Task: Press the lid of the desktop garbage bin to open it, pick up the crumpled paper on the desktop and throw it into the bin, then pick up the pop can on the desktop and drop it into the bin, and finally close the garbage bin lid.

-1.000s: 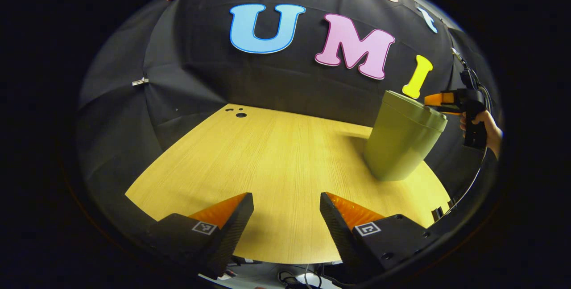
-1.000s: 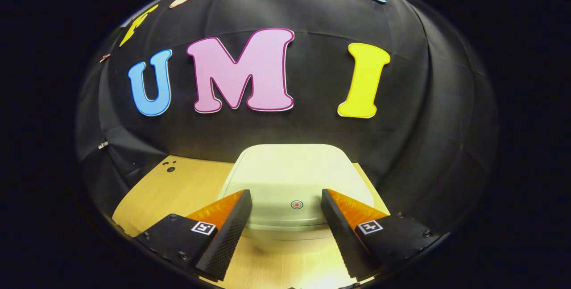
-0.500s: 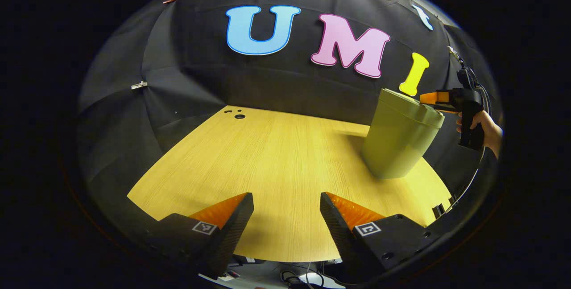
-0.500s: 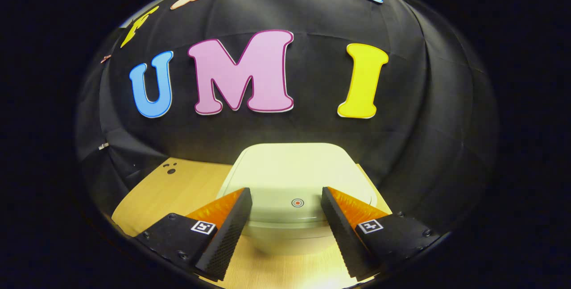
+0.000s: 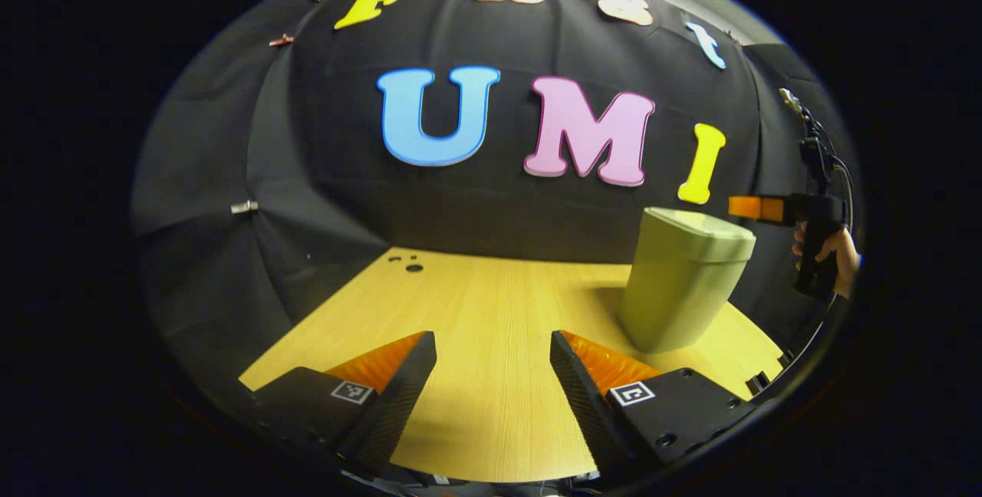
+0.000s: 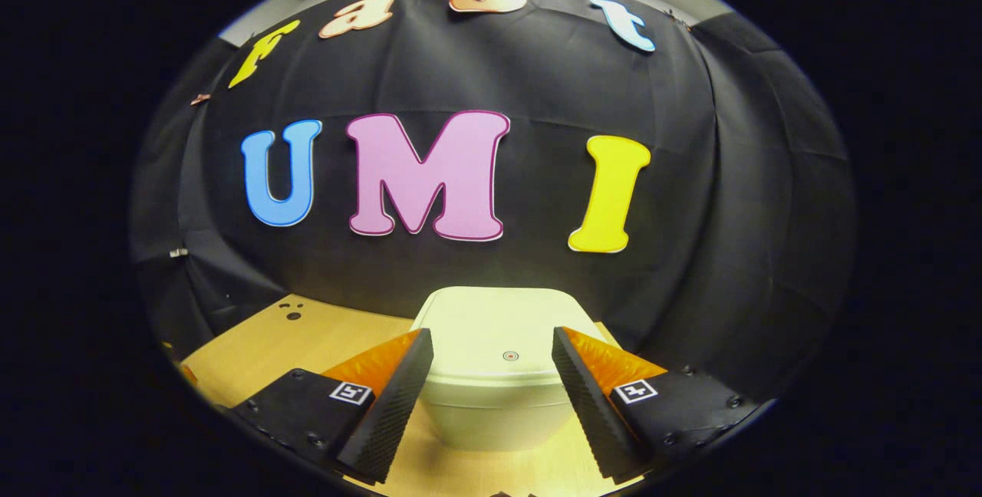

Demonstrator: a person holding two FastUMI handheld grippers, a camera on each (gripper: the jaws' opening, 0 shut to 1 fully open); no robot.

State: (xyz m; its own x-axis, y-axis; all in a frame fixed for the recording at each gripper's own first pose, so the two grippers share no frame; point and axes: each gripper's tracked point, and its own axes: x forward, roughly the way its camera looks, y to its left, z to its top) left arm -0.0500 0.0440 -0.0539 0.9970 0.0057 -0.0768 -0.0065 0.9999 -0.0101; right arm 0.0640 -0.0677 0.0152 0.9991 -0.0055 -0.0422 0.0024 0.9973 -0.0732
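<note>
Bin (image 6: 495, 397) lid (image 6: 502, 336) seemingly closed; right claw (image 6: 491, 363) open above; left claw (image 5: 491, 366) open.

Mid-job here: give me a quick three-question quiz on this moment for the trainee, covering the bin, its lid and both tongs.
1. True or false: the garbage bin has its lid shut.
2. Which tongs sit nearest the bin: A the left tongs, B the right tongs?
3. Fill in: the bin stands on the wooden ____.

Key:
1. True; the lid lies flat on the rim.
2. B; in the left gripper view the right tongs, held by a hand, hang just beside the lid, apart from it, while the left tongs hover open over bare desktop.
3. desktop
</note>
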